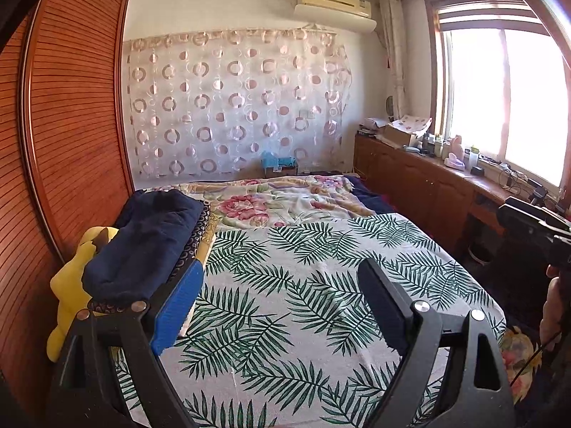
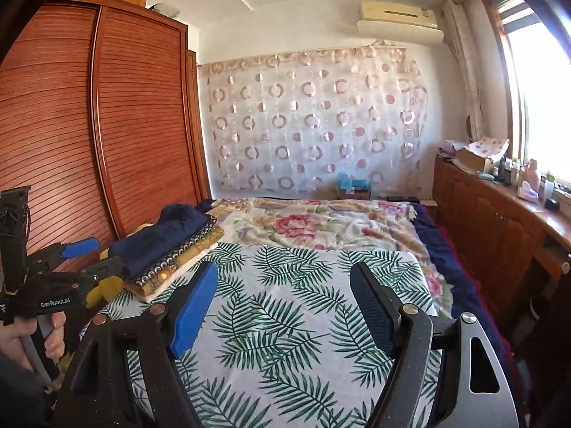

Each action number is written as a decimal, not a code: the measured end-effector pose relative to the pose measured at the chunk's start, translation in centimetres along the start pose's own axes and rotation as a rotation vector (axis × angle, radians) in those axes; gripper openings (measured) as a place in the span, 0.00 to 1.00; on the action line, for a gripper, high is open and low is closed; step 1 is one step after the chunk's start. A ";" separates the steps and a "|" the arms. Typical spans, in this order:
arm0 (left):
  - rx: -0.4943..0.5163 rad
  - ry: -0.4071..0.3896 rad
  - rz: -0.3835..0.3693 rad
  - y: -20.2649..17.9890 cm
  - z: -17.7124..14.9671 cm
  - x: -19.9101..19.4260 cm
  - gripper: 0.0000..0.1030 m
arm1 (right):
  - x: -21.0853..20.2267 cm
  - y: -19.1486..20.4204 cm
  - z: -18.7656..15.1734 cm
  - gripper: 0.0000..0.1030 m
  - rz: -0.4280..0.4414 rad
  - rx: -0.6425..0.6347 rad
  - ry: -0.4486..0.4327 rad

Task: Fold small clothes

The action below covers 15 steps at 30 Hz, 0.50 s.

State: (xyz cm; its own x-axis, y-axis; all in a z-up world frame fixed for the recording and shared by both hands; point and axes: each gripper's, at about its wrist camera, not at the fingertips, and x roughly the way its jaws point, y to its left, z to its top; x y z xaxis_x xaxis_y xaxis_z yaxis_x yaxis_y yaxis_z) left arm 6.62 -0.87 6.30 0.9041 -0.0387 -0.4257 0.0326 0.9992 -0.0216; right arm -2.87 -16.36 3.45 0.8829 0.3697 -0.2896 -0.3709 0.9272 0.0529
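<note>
Hovering above the leaf-print sheet (image 2: 296,321), both tools are held with nothing in them: the left gripper (image 1: 282,303) has its fingers wide apart, and the right gripper (image 2: 282,299) likewise. The folded clothes (image 2: 167,246) are stacked at the sheet's far left corner, a navy piece on top, beside a yellow soft toy (image 1: 67,285). No unfolded garment is seen on the sheet, so the stack appears finished or another piece must be fetched. Beyond the sheet lies a floral blanket (image 2: 314,224); the wardrobe (image 2: 107,125) stands close to the stack, leaving little room there.
</note>
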 end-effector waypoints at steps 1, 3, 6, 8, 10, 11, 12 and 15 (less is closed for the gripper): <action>0.001 -0.003 -0.002 0.0 0.0 0.0 0.86 | 0.3 -0.1 -0.1 0.76 -0.002 0.000 -0.001; 0.001 -0.008 0.002 -0.1 0.0 -0.2 0.86 | 0.1 0.0 -0.3 0.76 -0.012 0.003 -0.005; 0.000 -0.010 0.003 0.0 0.0 -0.2 0.86 | 0.6 -0.2 -0.3 0.76 -0.022 0.010 -0.005; 0.000 -0.012 0.006 0.0 0.0 -0.3 0.86 | 0.7 -0.3 -0.3 0.76 -0.036 0.015 -0.007; 0.000 -0.013 0.007 -0.1 0.0 -0.3 0.86 | 1.5 -0.4 -0.1 0.76 -0.043 0.016 -0.004; 0.000 -0.014 0.007 -0.2 0.0 -0.4 0.86 | 1.6 -0.5 -0.1 0.76 -0.048 0.016 -0.003; -0.001 -0.014 0.008 -0.2 0.1 -0.4 0.86 | 1.6 -0.4 0.0 0.76 -0.053 0.018 -0.004; -0.002 -0.015 0.008 -0.3 0.1 -0.4 0.86 | 1.8 -0.7 0.2 0.76 -0.048 0.022 -0.003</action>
State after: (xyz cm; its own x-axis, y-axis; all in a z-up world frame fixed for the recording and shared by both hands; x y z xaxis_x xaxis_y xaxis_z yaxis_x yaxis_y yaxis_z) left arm 6.26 -1.11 6.58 0.9106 -0.0305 -0.4121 0.0245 0.9995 -0.0199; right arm -1.03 -16.32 3.08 0.9004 0.3247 -0.2896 -0.3215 0.9450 0.0601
